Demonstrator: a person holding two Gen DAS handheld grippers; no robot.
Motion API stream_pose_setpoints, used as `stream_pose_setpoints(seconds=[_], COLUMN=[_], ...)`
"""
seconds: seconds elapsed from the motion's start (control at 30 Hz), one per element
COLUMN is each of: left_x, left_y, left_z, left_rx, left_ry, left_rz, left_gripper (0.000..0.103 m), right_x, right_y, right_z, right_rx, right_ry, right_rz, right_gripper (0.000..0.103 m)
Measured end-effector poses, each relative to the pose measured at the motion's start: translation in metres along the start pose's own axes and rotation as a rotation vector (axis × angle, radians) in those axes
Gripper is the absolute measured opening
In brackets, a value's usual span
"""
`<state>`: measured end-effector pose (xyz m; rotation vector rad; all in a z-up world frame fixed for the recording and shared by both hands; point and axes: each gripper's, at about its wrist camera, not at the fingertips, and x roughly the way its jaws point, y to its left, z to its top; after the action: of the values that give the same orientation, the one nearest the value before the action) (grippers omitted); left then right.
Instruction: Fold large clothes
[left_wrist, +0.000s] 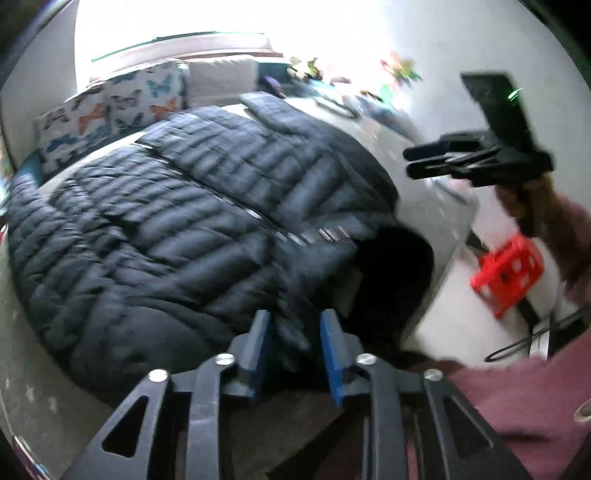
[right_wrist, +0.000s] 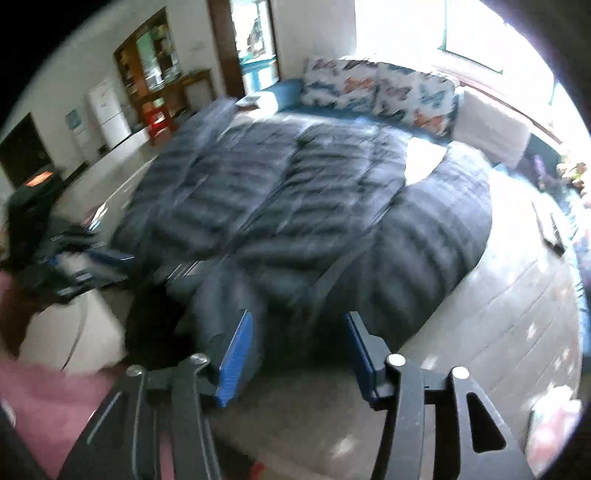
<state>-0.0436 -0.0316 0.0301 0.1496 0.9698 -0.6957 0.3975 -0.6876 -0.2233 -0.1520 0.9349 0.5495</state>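
Jacket: a dark navy quilted puffer jacket (left_wrist: 177, 221) is being spread flat on the pale table (right_wrist: 498, 295).
Left claw (left_wrist: 295, 341): is being held parted over the near hem, nothing gripped.
Right claw (right_wrist: 299, 345): is being held wide, empty.

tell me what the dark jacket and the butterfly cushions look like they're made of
Quilted puffer jacket: likely a thin synthetic shell, nylon or polyester, over soft filling; the stitched horizontal tubes bulge and catch a slight sheen. Butterfly cushions: probably matte woven fabric, cotton-like, printed with coloured butterflies on white; blur leaves the weave unclear.

bright window (right_wrist: 476, 33) behind butterfly cushions (right_wrist: 376, 92), white walls.
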Motion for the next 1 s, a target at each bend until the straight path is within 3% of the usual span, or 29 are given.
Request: stream_pose_setpoints(seconds=[0.13, 0.17, 0.3, 0.33, 0.43, 0.6, 0.7, 0.83, 1.0], left_x=[-0.020, -0.022, -0.011, -0.005, 0.019, 0.055, 0.075, 0.090, 0.083], left_y=[0.046, 0.056, 0.119, 0.132, 0.179, 0.237, 0.262, 0.285, 0.285], left_z=[0.033, 0.039, 0.082, 0.090, 0.117, 0.142, 0.140, 0.125, 0.105], left_rx=[-0.122, -0.149, -0.268, -0.283, -0.346, -0.410, -0.440, -0.464, -0.425], left_ry=[-0.094, -0.107, -0.120, -0.115, -0.074, -0.014, 0.024, 0.032, 0.036], left_rz=[0.087, 0.109, 0.173, 0.185, 0.184, 0.214, 0.237, 0.265, 0.446], left_gripper=[0.071, 0.074, 0.074, 0.074, 0.074, 0.074, 0.074, 0.074, 0.074], right_x=[0.043, 0.053, 0.095, 0.115, 0.148, 0.190, 0.197, 0.178, 0.156], right_y=[-0.039, -0.051, -0.094, -0.112, -0.144, -0.178, -0.195, -0.198, -0.196], right_z=[0.055, 0.064, 0.098, 0.113, 0.127, 0.139, 0.128, 0.109, 0.082], right_rx=[0.077, 0.104, 0.234, 0.302, 0.453, 0.572, 0.585, 0.499, 0.395], right_ry=[-0.022, -0.021, -0.019, -0.003, 0.018, 0.053, 0.090, 0.131, 0.232], right_rz=[-0.014, -0.005, 0.058, 0.108, 0.185, 0.160, 0.060, -0.150, -0.354], right_gripper=[0.057, 0.057, 0.057, 0.057, 0.057, 0.057, 0.056, 0.054, 0.054])
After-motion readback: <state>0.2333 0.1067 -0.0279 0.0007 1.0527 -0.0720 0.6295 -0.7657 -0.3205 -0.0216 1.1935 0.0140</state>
